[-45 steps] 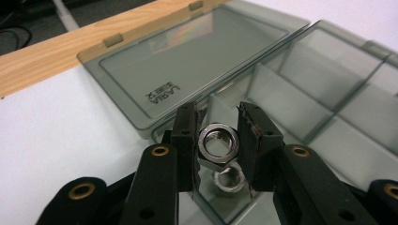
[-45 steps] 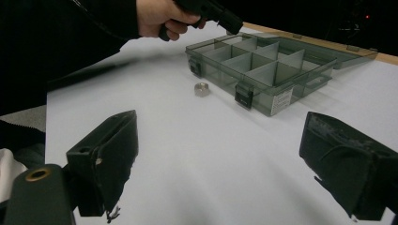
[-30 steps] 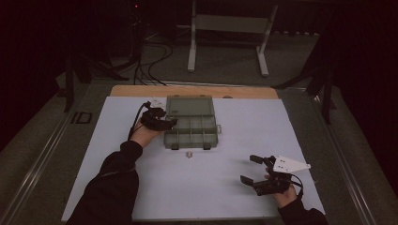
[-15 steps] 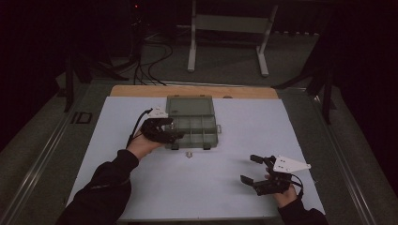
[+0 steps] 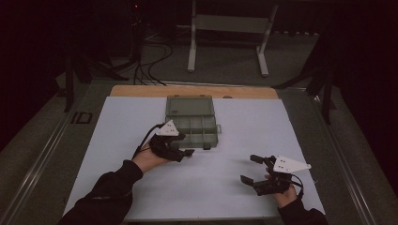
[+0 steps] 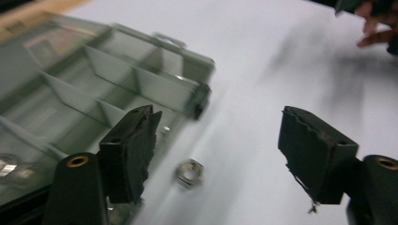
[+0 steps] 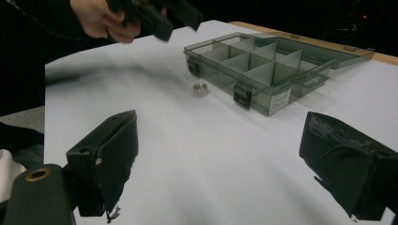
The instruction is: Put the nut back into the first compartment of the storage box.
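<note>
Steel nut (image 6: 189, 172) lies on the white sheet (image 5: 225, 187) beside my compartment box (image 5: 192, 123). Left gripper (image 6: 218, 154) gapes, closing, nothing gripped; right gripper (image 7: 220, 164) gapes idle. Risk: a jaw knocks it away.

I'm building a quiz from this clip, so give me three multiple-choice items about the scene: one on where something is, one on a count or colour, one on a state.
1. Where does the metal nut lie?
A. in a compartment of the box
B. on the white sheet in front of the box
C. between the right gripper's jaws

2. What colour is the compartment box?
A. see-through grey-green
B. bright red
C. solid white

3. How is the box's lid?
A. shut and latched
B. taken off and lying by the right gripper
C. open, folded back flat

Key: 1 B, the right gripper view shows it on the sheet beside the latches; 2 A, its dividers show through the walls; 3 C, the lid lies flat behind the compartments.
</note>
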`<state>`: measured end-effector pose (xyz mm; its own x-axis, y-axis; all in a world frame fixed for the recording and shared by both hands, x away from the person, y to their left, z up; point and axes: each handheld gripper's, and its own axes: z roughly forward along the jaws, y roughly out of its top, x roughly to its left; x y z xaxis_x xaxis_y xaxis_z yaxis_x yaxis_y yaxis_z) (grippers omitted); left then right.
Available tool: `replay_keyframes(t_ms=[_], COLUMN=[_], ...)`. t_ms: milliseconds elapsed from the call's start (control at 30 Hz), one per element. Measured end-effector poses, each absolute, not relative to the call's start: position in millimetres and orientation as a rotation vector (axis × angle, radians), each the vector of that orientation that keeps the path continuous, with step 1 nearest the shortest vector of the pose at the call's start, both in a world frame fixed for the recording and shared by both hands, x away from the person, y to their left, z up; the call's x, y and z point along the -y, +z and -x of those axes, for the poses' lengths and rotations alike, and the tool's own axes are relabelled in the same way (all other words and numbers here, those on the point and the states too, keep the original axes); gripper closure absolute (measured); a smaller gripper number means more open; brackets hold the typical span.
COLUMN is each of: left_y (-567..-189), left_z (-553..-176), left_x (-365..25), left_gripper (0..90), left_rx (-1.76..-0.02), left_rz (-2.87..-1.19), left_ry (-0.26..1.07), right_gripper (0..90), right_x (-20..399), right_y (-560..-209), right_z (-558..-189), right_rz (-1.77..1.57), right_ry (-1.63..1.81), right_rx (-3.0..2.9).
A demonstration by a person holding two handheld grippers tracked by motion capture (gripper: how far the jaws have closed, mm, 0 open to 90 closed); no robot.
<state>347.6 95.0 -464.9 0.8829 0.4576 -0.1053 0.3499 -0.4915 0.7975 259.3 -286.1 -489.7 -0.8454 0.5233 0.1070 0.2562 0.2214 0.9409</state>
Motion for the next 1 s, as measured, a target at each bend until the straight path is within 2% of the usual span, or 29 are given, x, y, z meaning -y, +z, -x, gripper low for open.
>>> replay_keyframes(t_ms=[100, 400, 767, 933, 1000], left_y=[-474.9, -504.6, -515.4, -519.1, -518.3], left_z=[-345.7, -347.8, -352.7, -354.1, -354.9], left_x=[-90.4, -79.7, -71.6, -70.1, -70.3], left_gripper=[29.3, 39.7, 50.2, 57.8, 66.1], left_rx=[-0.572, -0.583, -0.575, -0.582, -0.584], left_rz=[-2.166, -2.245, -2.316, -2.330, -2.333], left_ry=[0.145, 0.157, 0.252, 0.264, 0.272], right_gripper=[12.1, 12.1, 12.1, 12.1, 12.1], right_x=[286.2, 286.1, 286.1, 285.6, 285.8], right_y=[-489.7, -490.0, -489.8, -489.8, -489.7], right_z=[-259.4, -259.6, -259.3, -259.1, -259.1], right_rz=[-0.739, -0.738, -0.737, -0.737, -0.737], right_ry=[1.671, 1.671, 1.673, 1.673, 1.673], right_rx=[-2.262, -2.264, -2.265, -2.266, -2.265])
